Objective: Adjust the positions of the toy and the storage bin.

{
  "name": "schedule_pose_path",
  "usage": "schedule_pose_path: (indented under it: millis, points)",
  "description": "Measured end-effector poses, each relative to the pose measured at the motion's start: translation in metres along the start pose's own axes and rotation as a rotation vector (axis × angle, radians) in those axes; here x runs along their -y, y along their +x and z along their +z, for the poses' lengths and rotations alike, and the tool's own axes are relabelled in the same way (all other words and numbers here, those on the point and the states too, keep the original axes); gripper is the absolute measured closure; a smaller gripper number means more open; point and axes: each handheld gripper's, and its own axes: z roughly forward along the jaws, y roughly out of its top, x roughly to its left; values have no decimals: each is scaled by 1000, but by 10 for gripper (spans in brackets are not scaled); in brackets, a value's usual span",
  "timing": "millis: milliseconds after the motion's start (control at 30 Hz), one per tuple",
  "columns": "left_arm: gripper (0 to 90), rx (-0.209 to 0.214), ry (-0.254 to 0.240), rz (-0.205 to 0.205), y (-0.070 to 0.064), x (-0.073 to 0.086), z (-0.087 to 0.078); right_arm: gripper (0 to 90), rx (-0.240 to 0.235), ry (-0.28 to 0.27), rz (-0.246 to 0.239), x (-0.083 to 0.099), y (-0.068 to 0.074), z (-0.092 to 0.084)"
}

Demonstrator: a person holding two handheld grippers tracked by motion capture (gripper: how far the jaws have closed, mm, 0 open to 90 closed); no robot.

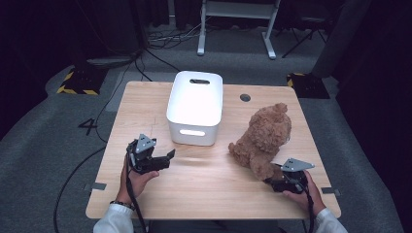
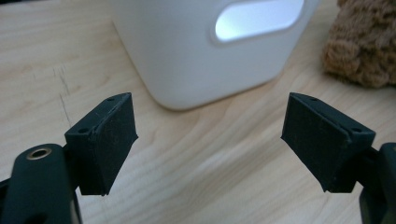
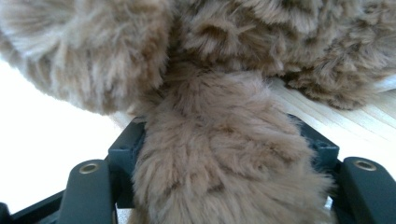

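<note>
Near the right front corner of the tabletop point(image 1: 209, 179), the right tool point(image 1: 275, 178) has its jaws closed around a limb of the brown teddy bear point(image 1: 265, 138), the fur bulging out between the two black jaws in the right gripper view, so the plush is squeezed rather than merely touched. Gripping a limb makes sense: it is the narrowest part of the soft toy and the one that lies toward the person's hand, while the bear's body leans just right of the white bin point(image 1: 195, 107) and apart from it. That bin stands at the middle of the tabletop with a handle slot facing the person, which looks like the likely place for the bear to go. The left tool point(image 1: 167, 156) is held off the wood in front of the bin's near left corner, jaws apart with nothing between them. From there, I judge, it could steady the bin or help with the bear.
</note>
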Motion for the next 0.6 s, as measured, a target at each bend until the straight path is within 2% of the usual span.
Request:
schedule_pose_path:
  millis: [67,133,167,367,467,600]
  points:
    - [178,-5,-7,7,-1,-5,0,344,-1,0,1,0,0,0]
    - [178,-16,-33,19,-3,-21,0,344,-3,-2,2,0,0,0]
    - [178,-16,-33,19,-3,-21,0,344,-3,-2,2,0,0,0]
    - [187,-39,-83,8,-6,-45,4,344,-12,-4,6,1,-1,0]
    - [187,-46,-75,15,-6,-54,9,343,-13,-5,8,1,-1,0]
    - [180,-70,-70,56,-2,-61,15,343,-15,-7,7,2,-1,0]
